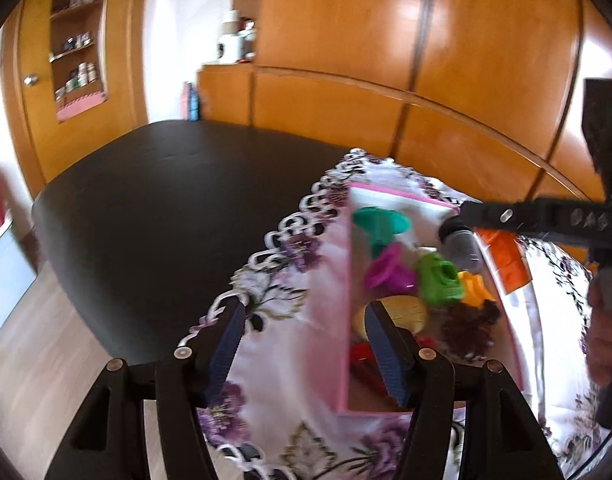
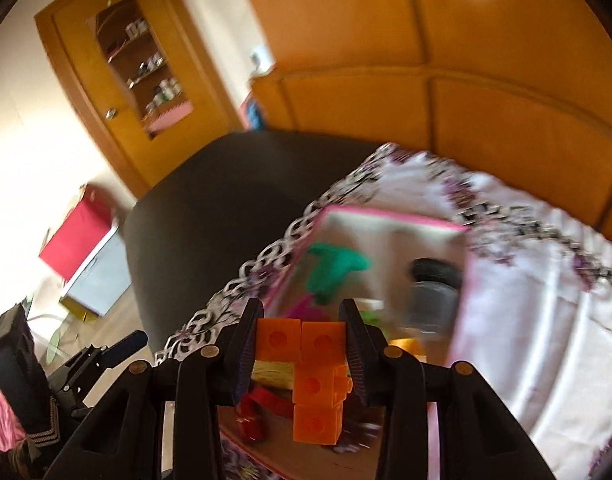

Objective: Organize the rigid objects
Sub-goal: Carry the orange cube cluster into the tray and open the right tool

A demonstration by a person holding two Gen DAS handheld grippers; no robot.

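Observation:
A pink-rimmed box (image 1: 347,280) (image 2: 385,216) stands on a floral cloth and holds several toys: a teal piece (image 1: 379,220) (image 2: 333,268), a magenta one (image 1: 385,272), a green one (image 1: 441,280), a red one (image 2: 258,404) and a black-capped grey jar (image 1: 461,244) (image 2: 433,292). My left gripper (image 1: 304,308) is open astride the box's left wall, its right finger inside, touching nothing. My right gripper (image 2: 302,310) is shut on an orange piece of joined cubes (image 2: 317,364) (image 1: 505,264), held above the box's near end.
The floral cloth (image 1: 290,332) (image 2: 525,280) covers part of a dark table (image 1: 166,200) (image 2: 210,208). Wooden cabinets (image 1: 385,60) stand right behind it. A red box (image 2: 74,236) sits on the floor to the left. A hand (image 1: 601,320) holds the right gripper.

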